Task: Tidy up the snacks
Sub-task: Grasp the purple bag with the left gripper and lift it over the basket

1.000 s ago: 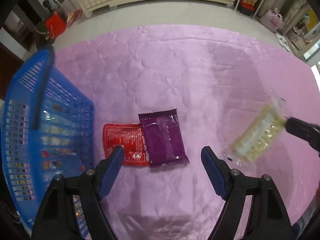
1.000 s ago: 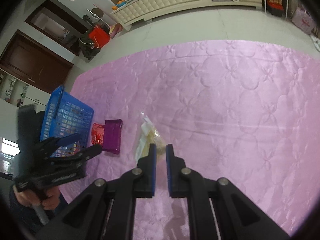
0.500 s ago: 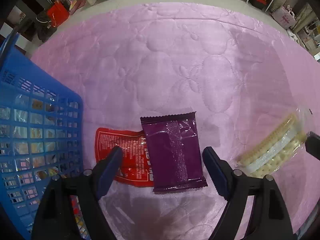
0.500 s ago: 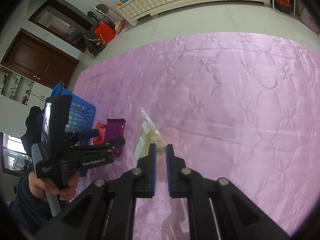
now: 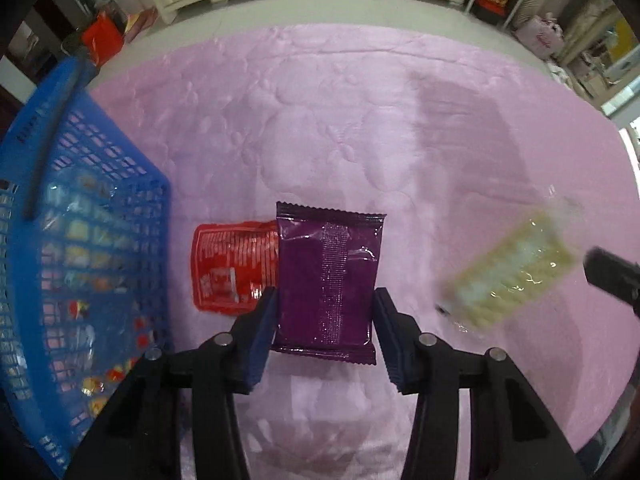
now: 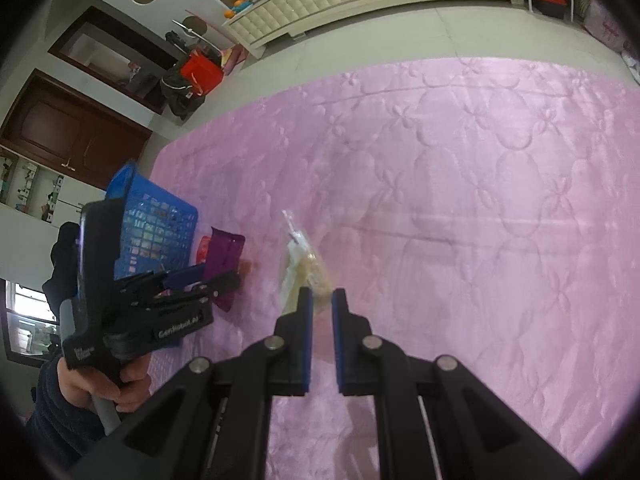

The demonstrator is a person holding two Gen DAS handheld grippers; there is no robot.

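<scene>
Purple snack packet (image 5: 328, 280) flat on the pink quilted bed (image 5: 360, 128), framed between the spread fingers of the left claw (image 5: 325, 332), probably lined up for a pinch across its width. Red packet (image 5: 228, 268) tucked partly beneath its left edge. Clear pack of pale wafers (image 6: 305, 268) pinched in the right claw (image 6: 321, 312), held above the bed, likely for carrying. Blue mesh basket (image 5: 80, 216) further left, already holding assorted wrapped snacks

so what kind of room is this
Probably a bedroom at home: a pink quilted bedspread serves as the work surface, with a cream tufted headboard or bench and dark wooden cabinets behind.
</scene>
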